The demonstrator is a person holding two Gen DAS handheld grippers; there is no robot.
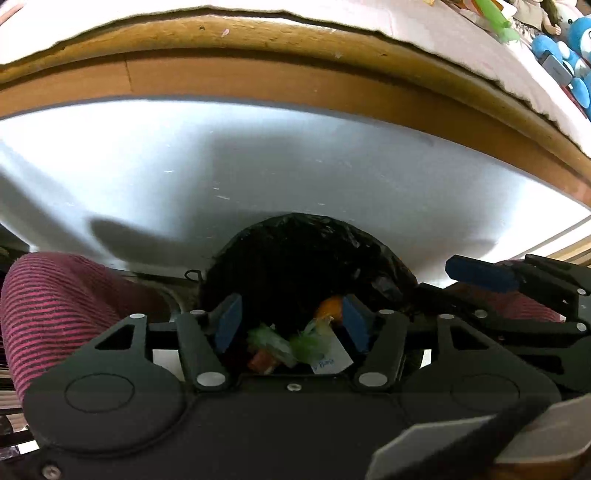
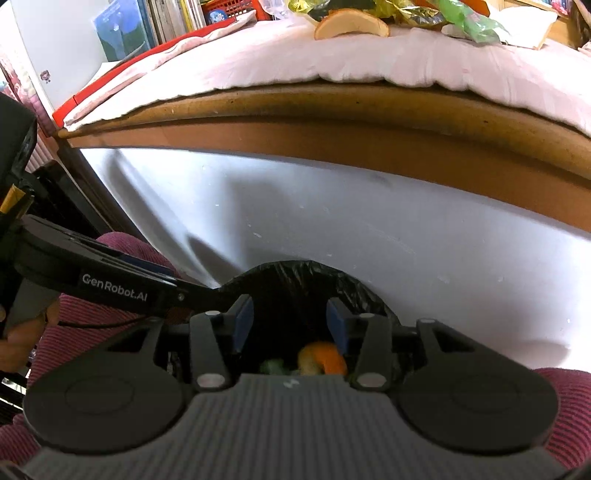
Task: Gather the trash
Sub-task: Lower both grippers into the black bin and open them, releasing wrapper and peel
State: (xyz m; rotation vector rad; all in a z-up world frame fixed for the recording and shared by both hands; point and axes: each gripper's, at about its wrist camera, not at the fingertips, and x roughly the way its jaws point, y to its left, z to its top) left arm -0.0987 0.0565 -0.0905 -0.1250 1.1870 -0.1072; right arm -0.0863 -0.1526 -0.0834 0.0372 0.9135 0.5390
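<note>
A bin lined with a black bag (image 1: 295, 243) (image 2: 295, 273) stands on the floor against a white panel, below both grippers. Trash lies inside it: green wrappers (image 1: 306, 345), a white paper slip (image 1: 334, 360) and orange peel (image 2: 323, 360). My left gripper (image 1: 291, 319) hangs open over the bin's mouth with nothing between its blue pads. My right gripper (image 2: 290, 323) is also open and empty over the same bin. On the tabletop above lie a green wrapper (image 2: 476, 22), gold wrappers (image 2: 406, 11) and a tan crust-like piece (image 2: 351, 24).
The wooden table edge (image 2: 332, 107) with its white cloth (image 2: 258, 55) overhangs the bin. A person's knees in maroon striped fabric (image 1: 55, 306) (image 2: 569, 398) flank it. Books and a red crate (image 2: 229, 7) stand at the back; blue plush toys (image 1: 569, 48) sit far right.
</note>
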